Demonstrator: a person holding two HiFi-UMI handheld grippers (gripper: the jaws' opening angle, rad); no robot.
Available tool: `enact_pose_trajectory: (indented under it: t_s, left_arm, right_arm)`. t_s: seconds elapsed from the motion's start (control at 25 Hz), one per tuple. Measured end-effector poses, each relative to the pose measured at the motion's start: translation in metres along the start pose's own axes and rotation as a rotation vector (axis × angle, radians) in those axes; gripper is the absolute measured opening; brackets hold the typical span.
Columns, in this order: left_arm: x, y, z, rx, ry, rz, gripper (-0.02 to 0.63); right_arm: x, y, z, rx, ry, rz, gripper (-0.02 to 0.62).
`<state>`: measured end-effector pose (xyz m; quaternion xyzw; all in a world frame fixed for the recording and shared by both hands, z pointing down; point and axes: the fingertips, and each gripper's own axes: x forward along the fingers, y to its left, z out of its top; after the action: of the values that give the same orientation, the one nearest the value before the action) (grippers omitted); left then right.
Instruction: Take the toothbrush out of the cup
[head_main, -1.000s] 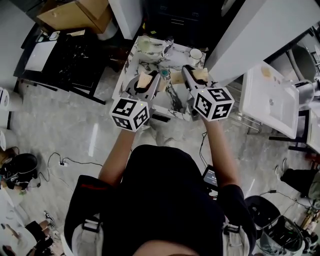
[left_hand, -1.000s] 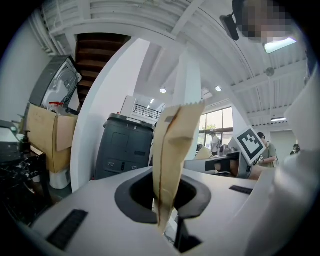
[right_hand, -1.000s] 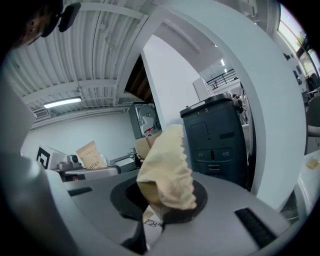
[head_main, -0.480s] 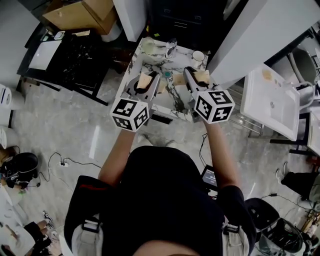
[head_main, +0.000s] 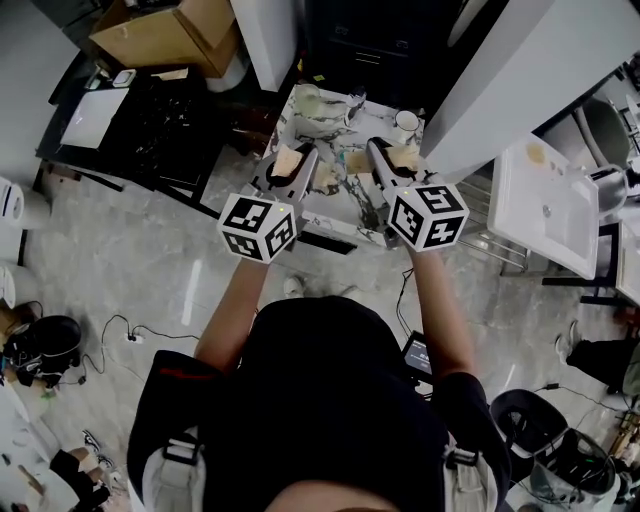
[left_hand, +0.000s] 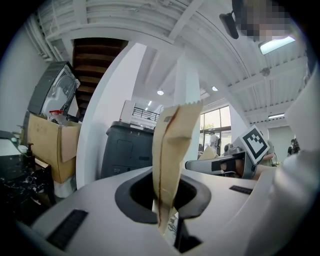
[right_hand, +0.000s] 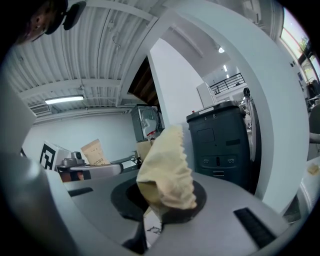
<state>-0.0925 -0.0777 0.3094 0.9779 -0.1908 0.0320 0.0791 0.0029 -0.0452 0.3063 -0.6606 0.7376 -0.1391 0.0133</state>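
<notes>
My left gripper (head_main: 290, 160) is shut on a flat tan paper packet (left_hand: 172, 150) that stands upright between its jaws. A crumpled tan paper piece (right_hand: 167, 170) sits between the jaws of my right gripper (head_main: 400, 152), which are closing on it. Both grippers are held level, side by side, over the near part of a small marbled table (head_main: 335, 205). A white cup (head_main: 405, 125) stands at the table's far right, beyond the right gripper. No toothbrush shows in any view. From the right gripper view, the left gripper (right_hand: 90, 167) appears with its packet (right_hand: 95, 151).
A pale bowl (head_main: 310, 100) sits at the table's far left. A white sink unit (head_main: 545, 205) stands to the right and a black bench (head_main: 150, 120) with a cardboard box (head_main: 165, 25) to the left. A dark cabinet (left_hand: 127, 150) and a white column (left_hand: 107, 120) stand ahead.
Both grippers have risen slightly with their paper pieces still held. In the head view the table has slid toward the top of the picture.
</notes>
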Motion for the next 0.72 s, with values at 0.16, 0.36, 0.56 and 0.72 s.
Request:
enact_pose_trajectory:
  t_s: [0.16,0.36,0.56,0.72]
  left_arm:
    - [-0.005,0.007,0.000,-0.005,-0.001,-0.008,0.040]
    - [-0.007,0.012,0.000,-0.015,0.001,-0.022,0.040]
    - [-0.006,0.010,-0.001,-0.014,0.001,-0.030,0.040]
    - [-0.009,0.008,-0.001,-0.021,-0.002,-0.037,0.040]
  right_arm:
    - [0.003,0.009,-0.001,-0.002,0.000,-0.002,0.044]
    - [0.008,0.016,0.000,-0.004,0.002,-0.009,0.044]
    - [0.006,0.015,-0.002,0.001,0.004,-0.014,0.044]
    - [0.004,0.019,-0.001,0.000,0.003,-0.014,0.044]
